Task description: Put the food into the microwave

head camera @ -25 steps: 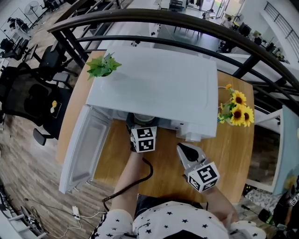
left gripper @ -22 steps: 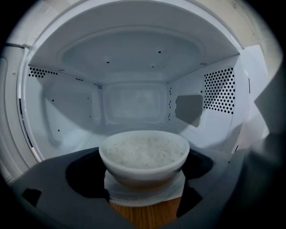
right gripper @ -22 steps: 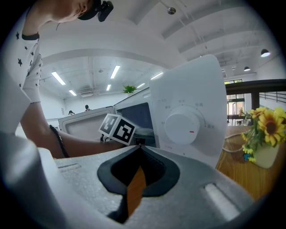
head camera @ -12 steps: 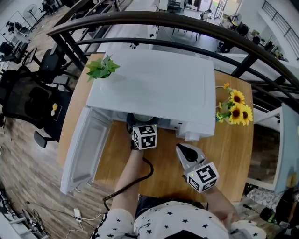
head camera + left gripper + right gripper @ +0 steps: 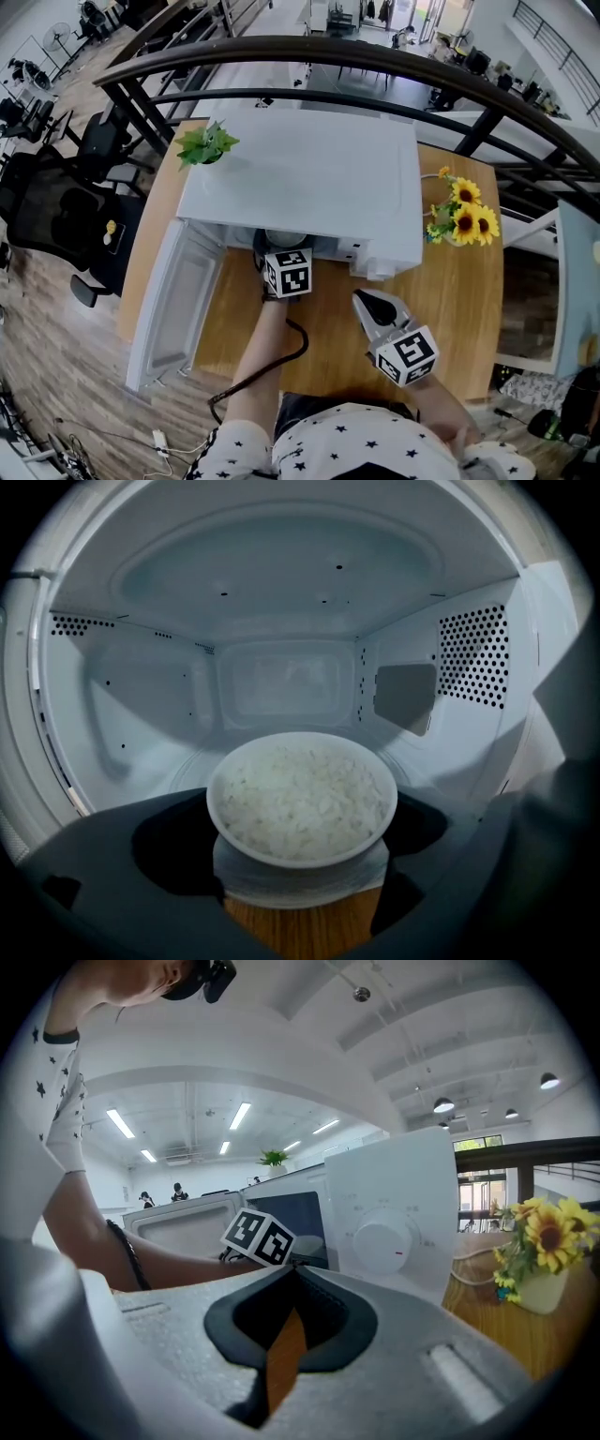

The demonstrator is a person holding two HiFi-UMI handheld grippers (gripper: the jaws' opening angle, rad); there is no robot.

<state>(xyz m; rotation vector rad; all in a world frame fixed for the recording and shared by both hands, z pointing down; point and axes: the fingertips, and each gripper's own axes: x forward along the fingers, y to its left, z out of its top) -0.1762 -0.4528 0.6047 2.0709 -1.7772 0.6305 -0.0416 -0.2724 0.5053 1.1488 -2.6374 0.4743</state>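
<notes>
Left forearm point(image 5: 267, 361) outstretched, left gripper point(image 5: 300, 853) jaws clamped on the bowl point(image 5: 300, 794), right gripper point(image 5: 292, 1274) drawn back, jaws together, empty.

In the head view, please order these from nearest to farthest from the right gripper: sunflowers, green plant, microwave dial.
1. Microwave dial, just ahead of the right gripper.
2. Sunflowers, to its right.
3. Green plant, far left corner.

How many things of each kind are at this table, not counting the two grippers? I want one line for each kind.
white microwave with open door: 1
white bowl of rice: 1
small green leafy plant: 1
bunch of yellow sunflowers: 1
Total: 4
</notes>
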